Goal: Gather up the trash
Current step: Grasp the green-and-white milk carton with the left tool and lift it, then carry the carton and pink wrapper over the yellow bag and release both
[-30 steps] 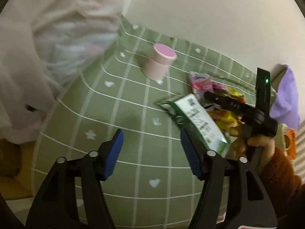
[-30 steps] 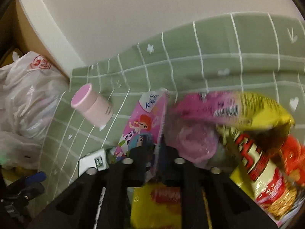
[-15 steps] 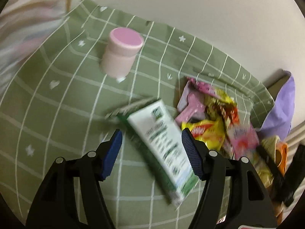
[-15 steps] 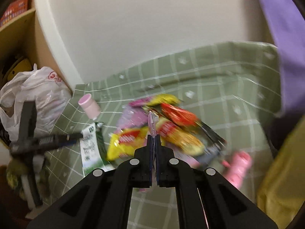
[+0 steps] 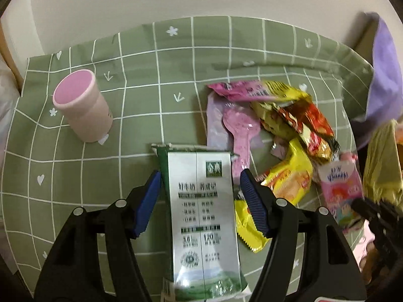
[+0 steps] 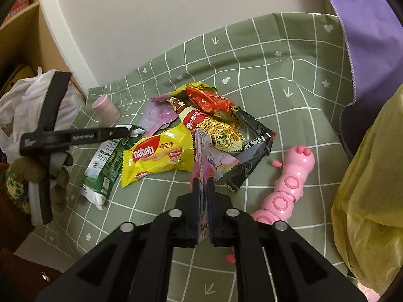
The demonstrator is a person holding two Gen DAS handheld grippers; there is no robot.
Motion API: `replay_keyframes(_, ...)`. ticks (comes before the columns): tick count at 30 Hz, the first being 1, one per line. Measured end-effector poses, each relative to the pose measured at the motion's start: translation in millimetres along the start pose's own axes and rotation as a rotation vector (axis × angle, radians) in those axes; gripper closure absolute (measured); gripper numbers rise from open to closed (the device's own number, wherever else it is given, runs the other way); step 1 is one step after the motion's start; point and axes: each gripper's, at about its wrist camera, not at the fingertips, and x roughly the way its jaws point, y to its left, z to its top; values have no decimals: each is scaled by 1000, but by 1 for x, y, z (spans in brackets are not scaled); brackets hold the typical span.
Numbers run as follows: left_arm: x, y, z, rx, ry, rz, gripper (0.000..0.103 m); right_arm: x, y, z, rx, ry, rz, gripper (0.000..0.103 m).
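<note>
My left gripper hangs with its jaws apart over the flattened milk carton, which lies on the green cloth between the blue pads; a gap shows at each side, so they do not press it. My right gripper has just been opening its jaws, and a thin pink packet stands on edge between them; whether the pads touch it I cannot quite tell, but they look slack. Just beyond lies the heap of wrappers, a yellow wafer pack nearest the carton. A pink cup stands apart, and a pink toy lies beside the heap.
</note>
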Motion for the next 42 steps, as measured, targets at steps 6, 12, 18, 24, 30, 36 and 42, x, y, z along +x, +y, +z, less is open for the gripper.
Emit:
replay_keyframes(6,-7,10,-14,-2,14,-69,41,15,6,16,-41,6,0,67)
replay_keyframes(12,-9,12,-5,-24,14,-65,41,19,5,31,-96,31,-25,94)
replay_keyframes(18,10,-2,10,13,55,12,41,-5,5,25,-119,-3,-33,99)
replay_keyframes(24,23,-2,15,-2,116,68,45,-27,-1,18,-67,-43,-23,99)
replay_keyframes(30,-28,4,15,-57,-11,-33,45,-45,4,21,-62,-92,-20,99)
replay_keyframes(36,-103,-4,14,-62,-233,-139,47,-68,13,28,-82,-149,-20,99)
replay_keyframes(42,-151,-16,17,-28,-379,-162,47,-86,19,33,-98,-196,-32,99)
